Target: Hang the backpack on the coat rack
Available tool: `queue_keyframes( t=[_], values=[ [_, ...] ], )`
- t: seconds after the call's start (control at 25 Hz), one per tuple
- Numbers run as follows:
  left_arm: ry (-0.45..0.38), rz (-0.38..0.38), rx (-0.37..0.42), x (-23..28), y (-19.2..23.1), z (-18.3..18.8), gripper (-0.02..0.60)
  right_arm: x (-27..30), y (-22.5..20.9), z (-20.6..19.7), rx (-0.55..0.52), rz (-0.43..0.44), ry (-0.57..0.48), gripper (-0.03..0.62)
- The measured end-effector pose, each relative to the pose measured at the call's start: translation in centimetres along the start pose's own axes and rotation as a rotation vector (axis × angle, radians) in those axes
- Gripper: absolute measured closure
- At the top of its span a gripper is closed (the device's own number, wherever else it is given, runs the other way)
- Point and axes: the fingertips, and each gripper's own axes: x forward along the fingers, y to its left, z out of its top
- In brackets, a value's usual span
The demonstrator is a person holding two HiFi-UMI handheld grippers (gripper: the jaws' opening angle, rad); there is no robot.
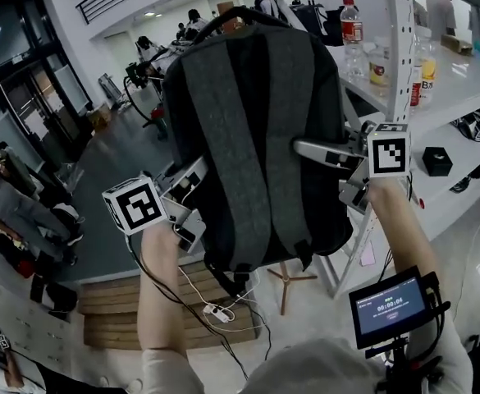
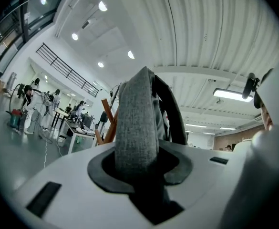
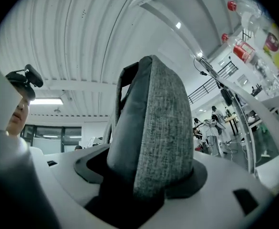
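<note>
I hold a dark grey backpack (image 1: 260, 138) up in front of me, its back panel and two shoulder straps facing me and its top handle (image 1: 240, 12) uppermost. My left gripper (image 1: 192, 208) is shut on its left side and my right gripper (image 1: 338, 171) on its right side. In the left gripper view, grey backpack fabric (image 2: 137, 123) stands pinched in the left gripper (image 2: 139, 168), with brown wooden coat rack arms (image 2: 107, 123) behind it. The right gripper view shows the fabric (image 3: 158, 128) clamped in the right gripper (image 3: 144, 185). The rack's wooden foot (image 1: 287, 279) shows below the bag.
A white shelf unit (image 1: 400, 56) with bottles (image 1: 351, 25) and small items stands close on the right. A small screen (image 1: 390, 306) rides on my right forearm. Wooden steps (image 1: 133, 306) and a white cable (image 1: 217, 310) lie on the floor below. People stand in the hall behind.
</note>
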Motion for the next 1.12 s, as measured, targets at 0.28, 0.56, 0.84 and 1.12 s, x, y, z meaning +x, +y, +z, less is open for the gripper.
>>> queue_keyframes(
  t=[0.28,0.56,0.84,1.12],
  values=[
    [0.036,0.042,-0.120,2.1,4.0,-1.9,0.454,0.9,-4.5,-1.9,0.104,0.013,0.057,0.252],
    [0.040,0.057,-0.125,2.3,6.6,-3.3,0.454,1.9,-6.7,-3.8,0.114,-0.004,0.078,0.252],
    [-0.024,0.007,-0.077,2.3,8.3,-4.0,0.440,2.8,-7.5,-4.7,0.009,-0.017,0.078,0.252],
    [-0.103,0.023,0.107,2.6,9.0,-4.6,0.426,2.7,-8.9,-5.2,-0.125,-0.038,0.036,0.250]
  ],
)
